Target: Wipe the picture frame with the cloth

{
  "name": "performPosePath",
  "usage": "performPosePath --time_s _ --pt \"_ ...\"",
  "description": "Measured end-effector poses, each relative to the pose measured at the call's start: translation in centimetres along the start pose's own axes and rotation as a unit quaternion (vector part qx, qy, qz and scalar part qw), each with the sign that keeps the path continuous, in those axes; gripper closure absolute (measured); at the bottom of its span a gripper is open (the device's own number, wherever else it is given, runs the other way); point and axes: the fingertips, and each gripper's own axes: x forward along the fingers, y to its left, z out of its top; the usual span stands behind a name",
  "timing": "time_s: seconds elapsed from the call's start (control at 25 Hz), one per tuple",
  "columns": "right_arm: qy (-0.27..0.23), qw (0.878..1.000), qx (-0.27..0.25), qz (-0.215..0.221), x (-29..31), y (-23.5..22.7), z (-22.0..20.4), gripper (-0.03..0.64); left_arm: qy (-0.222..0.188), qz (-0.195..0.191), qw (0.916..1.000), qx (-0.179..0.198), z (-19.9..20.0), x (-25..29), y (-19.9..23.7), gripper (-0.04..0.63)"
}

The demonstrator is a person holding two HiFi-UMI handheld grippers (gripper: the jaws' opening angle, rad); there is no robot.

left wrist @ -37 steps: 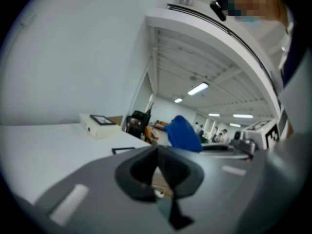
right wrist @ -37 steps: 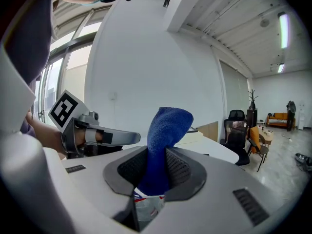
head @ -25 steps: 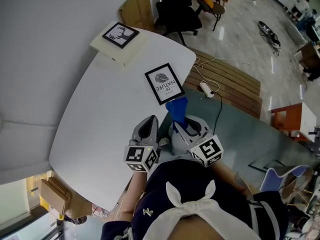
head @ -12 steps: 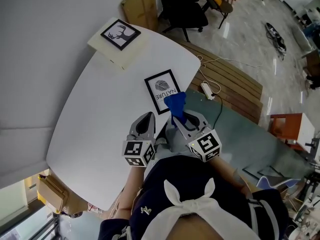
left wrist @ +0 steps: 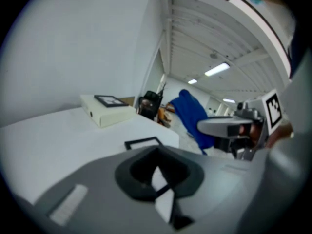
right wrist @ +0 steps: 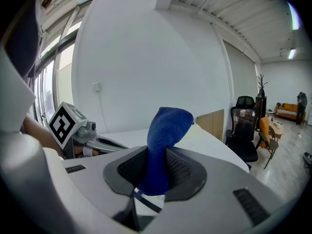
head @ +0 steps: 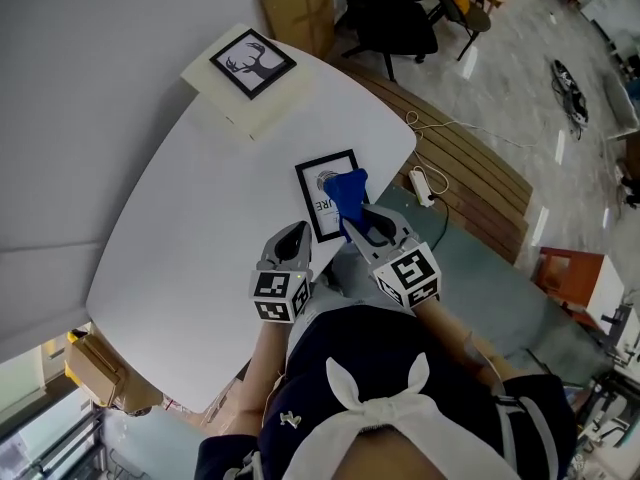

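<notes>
At the bottom middle of the head view, just above the person's dark top (head: 370,368), both grippers reach over the near edge of the white desk (head: 200,198). The left gripper (head: 295,236), left of centre, has its jaws drawn together with nothing between them. Its tip is just beside the near left corner of the picture frame (head: 320,206). To its right, the right gripper (head: 352,218) is clamped on a blue cloth (head: 347,188), whose free end sticks out past the jaws and covers the frame's right part; I cannot tell whether it touches. The black frame lies flat at the picture's centre, near the desk's right edge. Farther off, at upper left, a cream box (head: 262,98) carries a deer picture (head: 253,63). Beyond the desk, a power strip (head: 423,186) lies on the floor and a black chair (head: 395,13) stands at the top.
</notes>
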Motion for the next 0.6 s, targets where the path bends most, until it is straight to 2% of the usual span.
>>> performPosePath --time_s 0.16,0.44,0.6 --pt "0.014 1.000 -0.005 0.014 1.9 -1.3 -0.2 0.526 0.022 0.012 0.9997 -0.004 -0.8 1.2 0.9 0.598" --pt "0.046 0.998 -0.018 0.045 4.4 -3.3 -0.9 0.526 0.078 0.027 0.9965 0.018 -2.7 3.8 1.5 0.598" --pt "0.064 0.996 -0.024 0.063 5.9 -4.2 -1.4 0.526 0.101 0.032 0.9943 0.017 -3.5 5.0 1.8 0.598"
